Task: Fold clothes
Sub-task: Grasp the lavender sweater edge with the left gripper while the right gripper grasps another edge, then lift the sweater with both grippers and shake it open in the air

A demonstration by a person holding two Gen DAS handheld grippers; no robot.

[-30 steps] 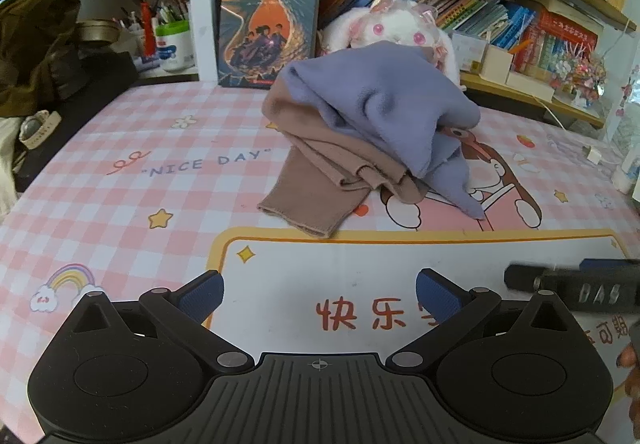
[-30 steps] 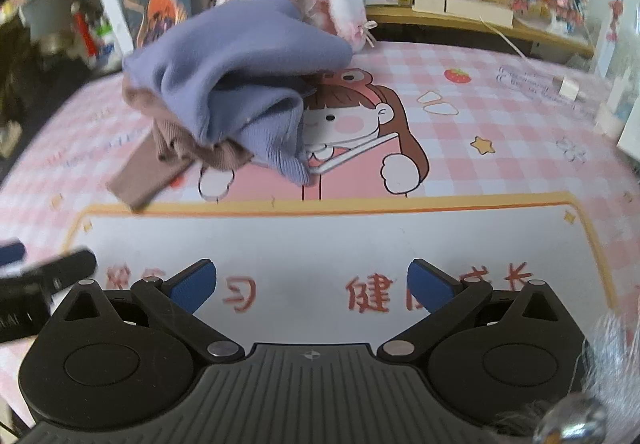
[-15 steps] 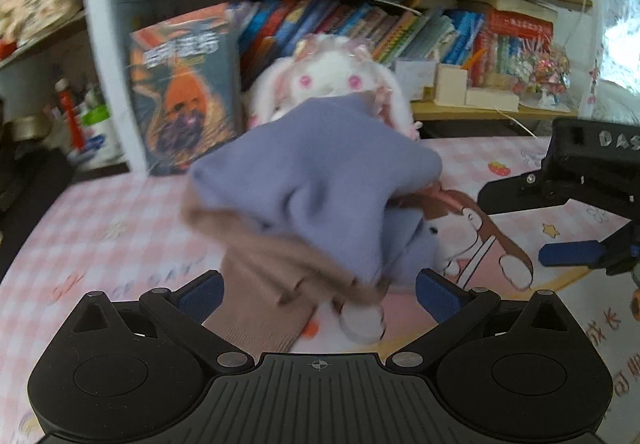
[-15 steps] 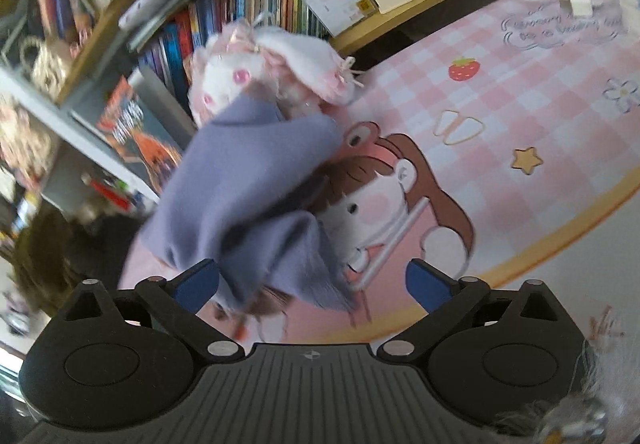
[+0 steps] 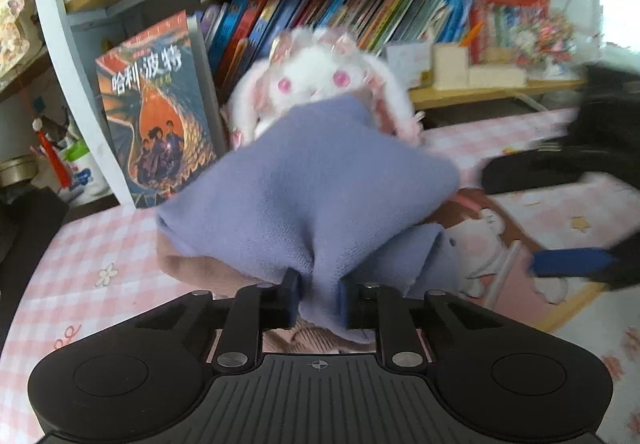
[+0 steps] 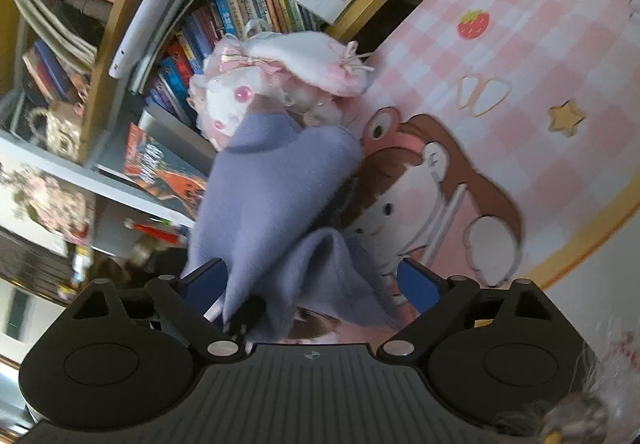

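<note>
A purple garment [image 5: 320,196] lies heaped over a brown garment [image 5: 188,268] on the pink checked mat [image 5: 100,244]. My left gripper [image 5: 319,296] is at the pile's near edge, its jaws closing, and the blue pads pinch a fold of the purple cloth. In the right wrist view the same purple garment [image 6: 272,196] hangs down between the fingers of my right gripper [image 6: 310,276]. Those jaws stand wide and are closing, and the pads are clear of the cloth. The right wrist view is rolled. A strip of brown cloth [image 6: 312,328] shows under the purple.
A white plush rabbit [image 5: 316,80] sits right behind the pile. A book with an orange cover [image 5: 156,124] leans against the bookshelf [image 5: 320,16] at the back. The cartoon mat [image 6: 520,84] stretches out to the right of the pile.
Both grippers have moved in to the clothes pile. The left jaws went from wide open to pinching the purple cloth. The right gripper rolled and now has purple cloth between its fingers.
</note>
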